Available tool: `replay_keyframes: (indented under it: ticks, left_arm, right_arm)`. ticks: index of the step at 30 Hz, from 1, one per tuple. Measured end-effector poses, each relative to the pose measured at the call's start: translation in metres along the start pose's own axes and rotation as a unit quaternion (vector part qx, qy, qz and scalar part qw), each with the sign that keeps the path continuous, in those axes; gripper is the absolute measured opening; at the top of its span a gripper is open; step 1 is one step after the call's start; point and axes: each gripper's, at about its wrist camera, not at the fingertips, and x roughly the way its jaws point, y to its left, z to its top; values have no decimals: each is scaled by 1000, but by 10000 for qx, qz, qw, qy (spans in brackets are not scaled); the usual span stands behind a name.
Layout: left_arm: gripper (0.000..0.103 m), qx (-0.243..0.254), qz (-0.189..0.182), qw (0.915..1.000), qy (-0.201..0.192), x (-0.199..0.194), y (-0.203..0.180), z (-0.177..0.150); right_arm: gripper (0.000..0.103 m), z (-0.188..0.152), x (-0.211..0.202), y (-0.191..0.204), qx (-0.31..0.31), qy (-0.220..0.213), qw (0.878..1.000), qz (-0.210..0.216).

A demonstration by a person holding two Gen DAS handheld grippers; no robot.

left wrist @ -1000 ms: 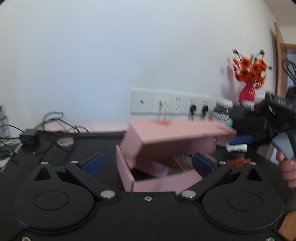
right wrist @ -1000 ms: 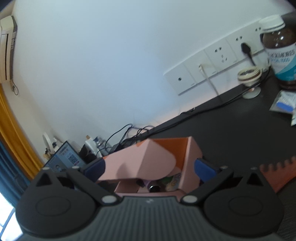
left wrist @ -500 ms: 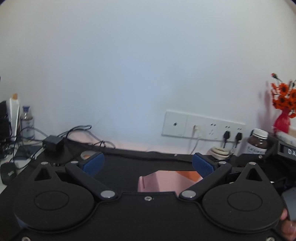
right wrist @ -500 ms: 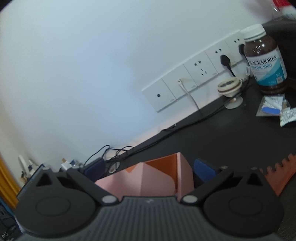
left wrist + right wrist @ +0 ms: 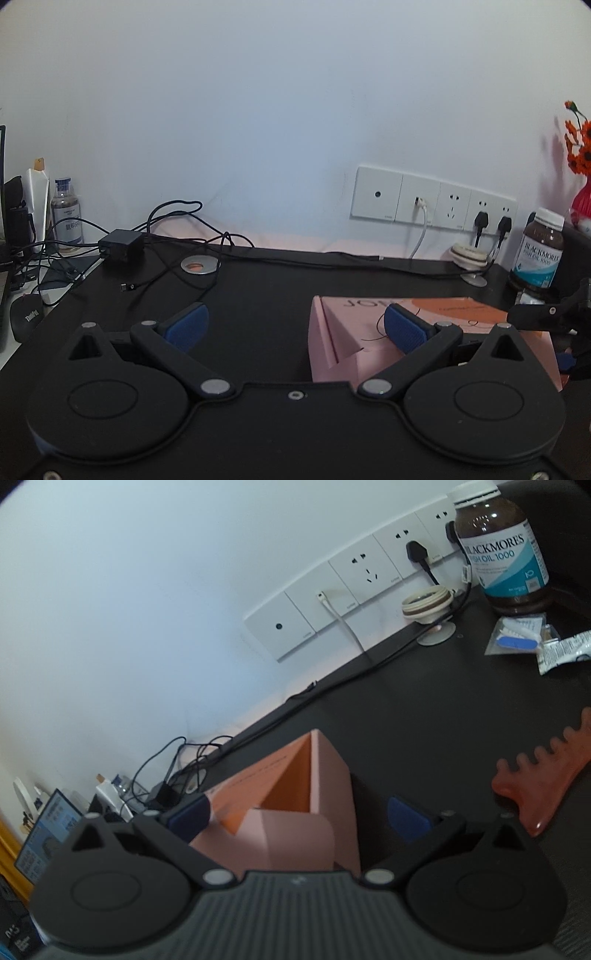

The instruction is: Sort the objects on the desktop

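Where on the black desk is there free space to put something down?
Bare desk lies between the pink box and the metal ring with its cables. A second bare patch lies between the box and the packets near the brown bottle. It is crowded at the adapter and by the orange comb.

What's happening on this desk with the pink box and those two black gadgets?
A person is tidying a black desk with a hand-held gripper in each hand. The left hand-held gripper is open, holding nothing, just left of the pink box. The right hand-held gripper is open around the box's raised flap. A fish-oil bottle and a reddish comb lie unsorted.
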Motion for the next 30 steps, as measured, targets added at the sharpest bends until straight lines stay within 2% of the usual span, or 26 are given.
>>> replay_keyframes:
  ticks: [6, 16, 26, 30]
  left_arm:
    - [103, 356, 118, 9993, 48, 1, -7, -9]
    - [103, 761, 221, 9968, 53, 1, -18, -17]
    - [103, 714, 176, 9973, -81, 1, -16, -22]
    - [103, 638, 22, 9980, -9, -4, -14, -23]
  right_arm:
    - [102, -11, -1, 4, -386, -2, 9989, -261]
    - [102, -21, 3, 5, -588, 3, 9975, -383]
    - [102, -24, 5, 13, -1210, -130, 9916, -448]
    - [102, -25, 3, 18, -1317, -144, 9898, -526]
